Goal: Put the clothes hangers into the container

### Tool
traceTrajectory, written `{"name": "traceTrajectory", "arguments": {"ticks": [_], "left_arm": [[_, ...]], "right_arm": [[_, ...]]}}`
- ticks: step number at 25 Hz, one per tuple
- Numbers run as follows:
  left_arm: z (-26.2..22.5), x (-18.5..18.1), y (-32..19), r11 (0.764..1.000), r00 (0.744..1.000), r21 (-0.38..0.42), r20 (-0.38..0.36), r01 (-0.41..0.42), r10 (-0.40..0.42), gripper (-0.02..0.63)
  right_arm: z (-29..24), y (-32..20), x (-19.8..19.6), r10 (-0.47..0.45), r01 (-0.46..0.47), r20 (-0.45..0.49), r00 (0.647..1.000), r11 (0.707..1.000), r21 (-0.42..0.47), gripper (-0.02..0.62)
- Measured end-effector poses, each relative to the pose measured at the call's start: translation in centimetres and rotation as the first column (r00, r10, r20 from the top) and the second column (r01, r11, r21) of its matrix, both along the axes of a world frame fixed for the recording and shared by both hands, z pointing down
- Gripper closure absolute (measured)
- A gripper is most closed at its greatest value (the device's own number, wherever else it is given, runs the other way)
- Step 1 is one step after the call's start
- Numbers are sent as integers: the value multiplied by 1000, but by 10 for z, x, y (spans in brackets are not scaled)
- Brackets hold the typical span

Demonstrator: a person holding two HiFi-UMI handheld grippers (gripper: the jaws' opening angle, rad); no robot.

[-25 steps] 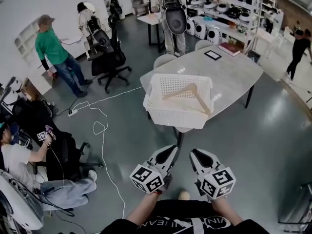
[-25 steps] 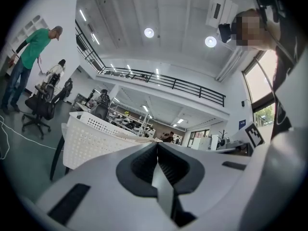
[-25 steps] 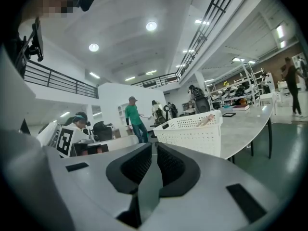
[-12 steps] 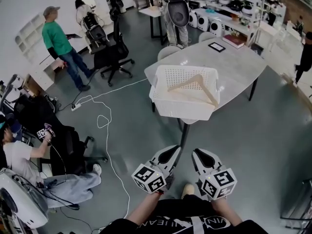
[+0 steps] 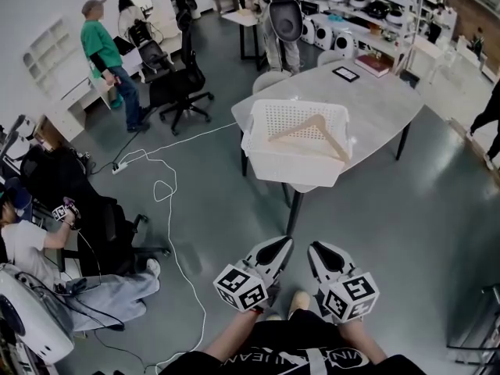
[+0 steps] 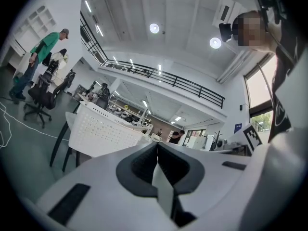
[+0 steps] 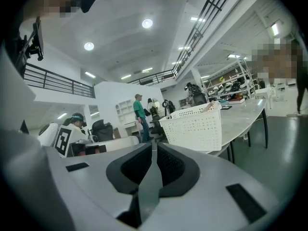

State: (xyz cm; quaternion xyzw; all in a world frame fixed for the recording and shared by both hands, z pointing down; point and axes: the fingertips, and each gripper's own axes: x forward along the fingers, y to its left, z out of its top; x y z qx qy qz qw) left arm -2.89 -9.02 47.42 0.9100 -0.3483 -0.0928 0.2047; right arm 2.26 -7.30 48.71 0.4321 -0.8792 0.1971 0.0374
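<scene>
A white perforated container (image 5: 295,153) stands on the near end of a grey oval table (image 5: 375,104). A wooden clothes hanger (image 5: 311,133) lies across its top, one arm sticking over the right rim. Both grippers are held low near my body, well short of the table. My left gripper (image 5: 280,248) and right gripper (image 5: 320,251) are side by side, both shut with nothing between the jaws. The container (image 6: 101,130) shows ahead in the left gripper view. In the right gripper view the container (image 7: 193,127) and the hanger tip (image 7: 211,107) appear.
A white cable (image 5: 160,190) snakes over the floor to the left. A seated person (image 5: 31,244) is at the left edge, office chairs (image 5: 176,88) and a standing person in green (image 5: 105,53) further back. A book (image 5: 374,65) and a tablet (image 5: 347,74) lie on the table's far end.
The view has shifted slightly, so the table and container sit a little farther up and right. The person in green walked away to the back. Both grippers stay shut, in the same pose.
</scene>
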Motion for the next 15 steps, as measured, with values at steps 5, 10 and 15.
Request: {"name": "traceTrajectory", "arguments": {"ticks": [5, 10, 15], "left_arm": [[5, -9, 15, 1000, 1000, 3, 3, 4, -4, 597], [9, -14, 36, 1000, 1000, -11, -1, -7, 7, 597], [14, -25, 63, 1000, 1000, -18, 0, -10, 10, 597]], "right_arm": [[5, 16, -8, -5, 5, 2, 1000, 1000, 3, 541], [6, 35, -15, 0, 0, 6, 1000, 1000, 0, 540], [12, 62, -26, 1, -1, 8, 1000, 1000, -12, 541]]}}
